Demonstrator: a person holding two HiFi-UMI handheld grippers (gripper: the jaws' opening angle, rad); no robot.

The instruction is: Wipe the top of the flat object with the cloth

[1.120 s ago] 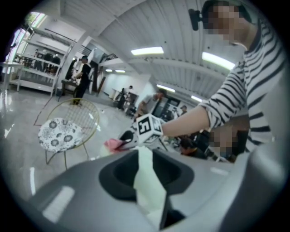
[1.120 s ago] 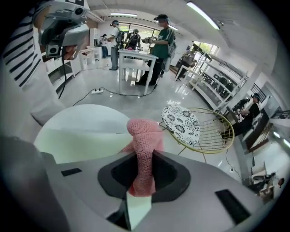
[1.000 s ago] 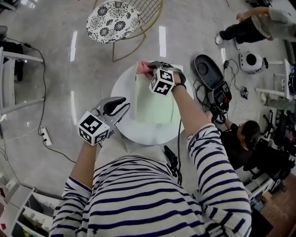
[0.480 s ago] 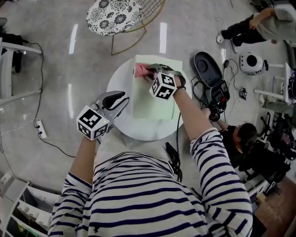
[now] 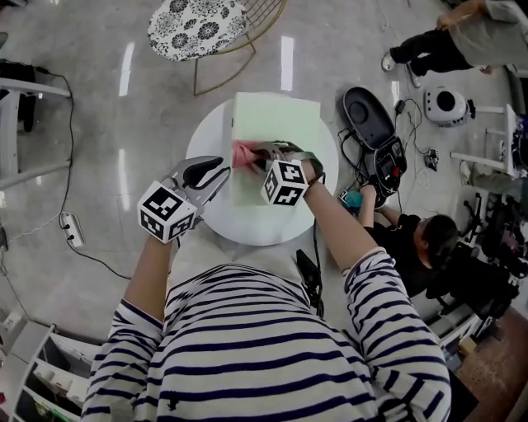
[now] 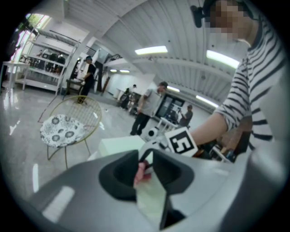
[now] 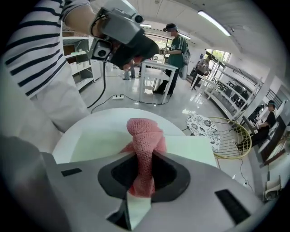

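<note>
Room: glossy grey floor (image 5: 99,124) with a round white table (image 5: 216,218) in the middle. A wire chair (image 5: 202,25) with a patterned cushion stands beyond it.
Board: pale green and flat (image 5: 280,124), lying on the table. Its long axis runs almost straight away from the person. The far short edge reaches the table's far rim.
Cloth: pink knit (image 5: 245,154), at the board's left long edge, about halfway along it.
Right gripper: (image 5: 262,157) angled down over the board, jaws clamped on the cloth. The bunched end sticks out ahead of them onto the board.
Left gripper: (image 5: 219,175) over the table's left rim, just beside the board and apart from it. Its jaws are slightly parted with nothing between them.
Head view only: the board's whole outline, both striped sleeves, and cables and a black device (image 5: 371,119) on the floor right of the table.
Right gripper view only: the cloth's weave (image 7: 144,136), twisted into a rope through the jaws. The board (image 7: 90,145) shows on either side of it. The left gripper (image 7: 136,50) shows from the front, high up.
Left gripper view only: the board (image 6: 120,145) seen low along its surface. The cloth (image 6: 144,171) shows through the narrow jaw gap, with the right gripper's marker cube (image 6: 181,141) behind. People stand far off in the hall.
</note>
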